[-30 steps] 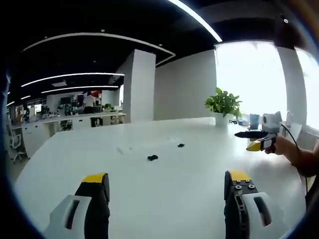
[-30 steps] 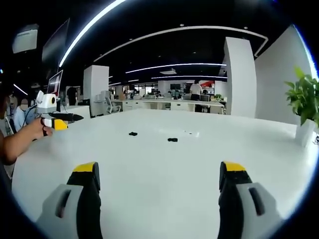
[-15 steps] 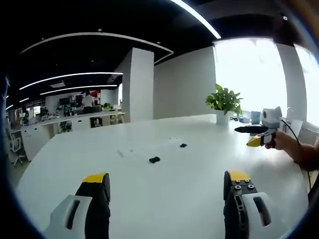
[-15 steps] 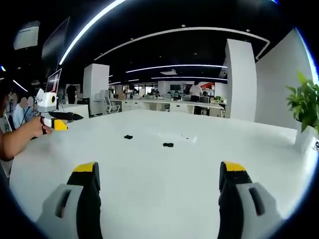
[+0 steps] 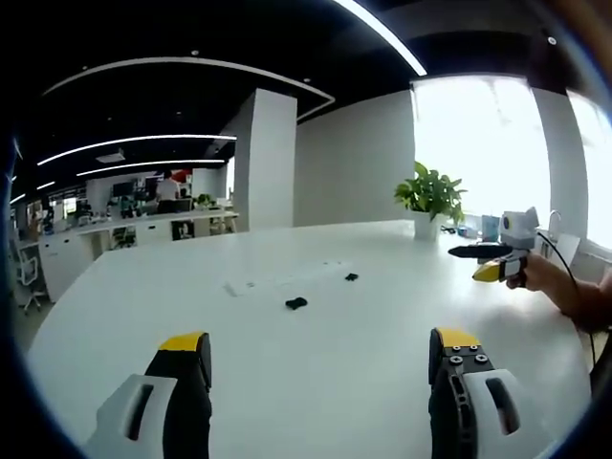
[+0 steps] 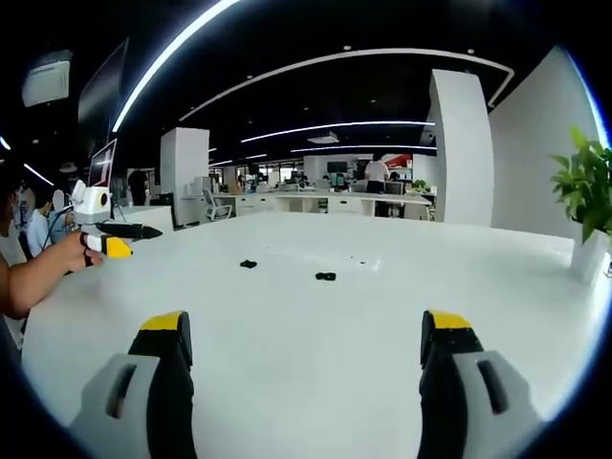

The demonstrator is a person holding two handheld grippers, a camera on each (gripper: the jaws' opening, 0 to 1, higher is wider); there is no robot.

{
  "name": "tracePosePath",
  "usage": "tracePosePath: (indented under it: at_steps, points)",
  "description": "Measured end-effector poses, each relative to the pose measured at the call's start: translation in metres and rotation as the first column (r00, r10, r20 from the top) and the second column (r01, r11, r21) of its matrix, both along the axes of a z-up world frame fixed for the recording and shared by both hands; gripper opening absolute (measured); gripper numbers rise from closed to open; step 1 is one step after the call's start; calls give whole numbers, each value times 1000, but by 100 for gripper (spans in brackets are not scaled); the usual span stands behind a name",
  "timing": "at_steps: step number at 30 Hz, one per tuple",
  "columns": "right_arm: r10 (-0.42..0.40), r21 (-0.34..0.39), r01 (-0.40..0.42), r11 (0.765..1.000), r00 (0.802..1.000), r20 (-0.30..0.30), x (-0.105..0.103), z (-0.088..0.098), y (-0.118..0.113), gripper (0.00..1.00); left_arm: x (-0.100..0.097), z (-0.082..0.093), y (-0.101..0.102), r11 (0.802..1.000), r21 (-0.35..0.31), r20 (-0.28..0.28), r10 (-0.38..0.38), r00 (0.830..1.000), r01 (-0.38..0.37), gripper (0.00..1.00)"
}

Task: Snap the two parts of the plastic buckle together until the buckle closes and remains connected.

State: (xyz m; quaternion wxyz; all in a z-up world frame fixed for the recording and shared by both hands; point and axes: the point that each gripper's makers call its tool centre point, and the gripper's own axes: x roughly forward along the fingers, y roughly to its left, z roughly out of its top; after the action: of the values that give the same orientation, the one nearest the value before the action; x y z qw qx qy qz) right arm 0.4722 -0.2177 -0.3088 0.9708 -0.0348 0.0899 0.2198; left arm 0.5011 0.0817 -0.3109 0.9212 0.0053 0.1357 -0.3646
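Two small black buckle parts lie apart on the white table: in the left gripper view I see the nearer buckle part (image 5: 296,303) toward the middle of the tabletop and the farther buckle part (image 5: 351,277) beyond it, nearer the far edge; both are too small for me to make out their shape or which half is which. In the right gripper view the same two read as dark specks (image 6: 325,276) and (image 6: 249,263). My left gripper (image 5: 320,359) has its jaws wide apart over bare tabletop, holding nothing, and my right gripper (image 6: 306,337) stands likewise spread and empty. Each gripper is partly cut off at the other view's side, with a hand (image 5: 545,277) around it. A potted plant (image 5: 429,201) stands at the far edge of the table, and a white pillar (image 6: 461,148) and office desks lie behind.
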Motion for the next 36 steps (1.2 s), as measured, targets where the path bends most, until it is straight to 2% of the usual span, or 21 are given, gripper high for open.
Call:
tracePosePath:
  at_steps: [9, 16, 25, 29, 36]
  points:
    - [14, -2, -14, 1000, 1000, -14, 4, -4, 5, 100, 4, -3, -2, 1000, -7, -10, -1, 1000, 1, 96]
    - [6, -16, -7, 1000, 1000, -24, 12, -8, 2, 100, 11, -17, -4, 1000, 11, -33, -1, 999, 1, 94]
    - [13, -21, -14, 1000, 999, -35, 16, -13, 4, 100, 14, -17, -1, 1000, 3, -28, 6, 1000, -6, 94]
    - [8, -33, -9, 999, 999, -32, 20, -12, 2, 100, 21, -12, -5, 1000, 3, -17, 10, 1000, -10, 93]
    - [15, -28, -16, 999, 999, -43, 23, -17, 4, 100, 26, -19, -7, 1000, 2, -20, 6, 1000, -6, 93]
